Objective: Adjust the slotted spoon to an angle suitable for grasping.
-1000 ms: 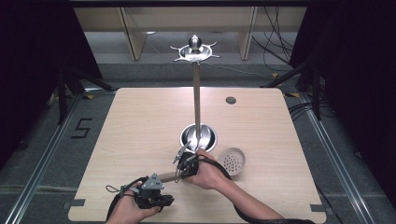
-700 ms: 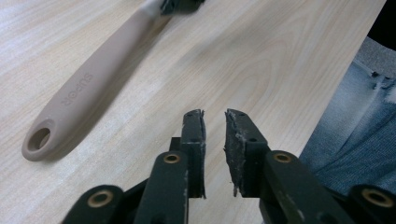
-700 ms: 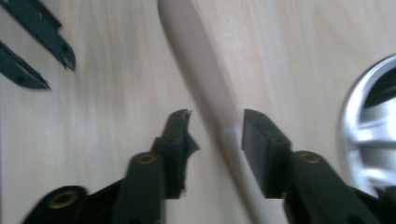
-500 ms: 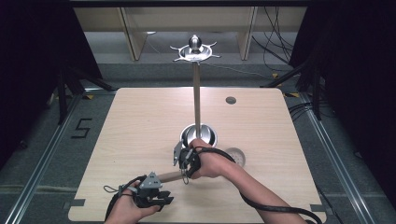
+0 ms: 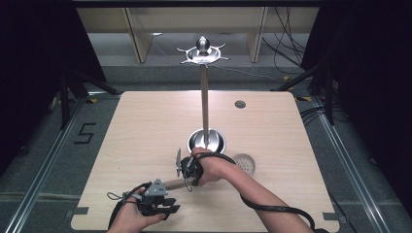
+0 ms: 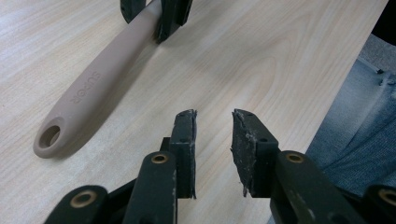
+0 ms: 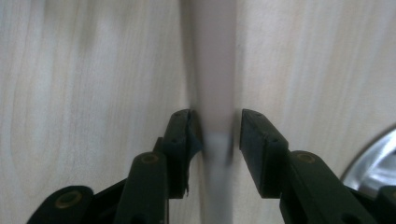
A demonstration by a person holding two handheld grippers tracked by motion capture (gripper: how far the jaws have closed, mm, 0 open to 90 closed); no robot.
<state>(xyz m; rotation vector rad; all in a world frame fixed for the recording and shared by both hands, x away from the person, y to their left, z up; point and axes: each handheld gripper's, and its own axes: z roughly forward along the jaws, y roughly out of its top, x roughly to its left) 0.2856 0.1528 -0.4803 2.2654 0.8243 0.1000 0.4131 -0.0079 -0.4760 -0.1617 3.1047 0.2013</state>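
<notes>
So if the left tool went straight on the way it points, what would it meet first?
Probably nothing but bare table. The left tool has nothing between its jaws, and the beige handle lies off to the left of its line in the left gripper view, though depth is hard to judge.

Your table (image 5: 145, 126) is pale, matt wood-grain laminate. The utensil handle (image 6: 100, 74) looks like smooth, matt beige plastic. The stand's pole (image 5: 204, 107) and base (image 5: 215, 141) are glossy polished metal; the left gripper's pads (image 6: 243, 144) are black, worn and rough.
</notes>
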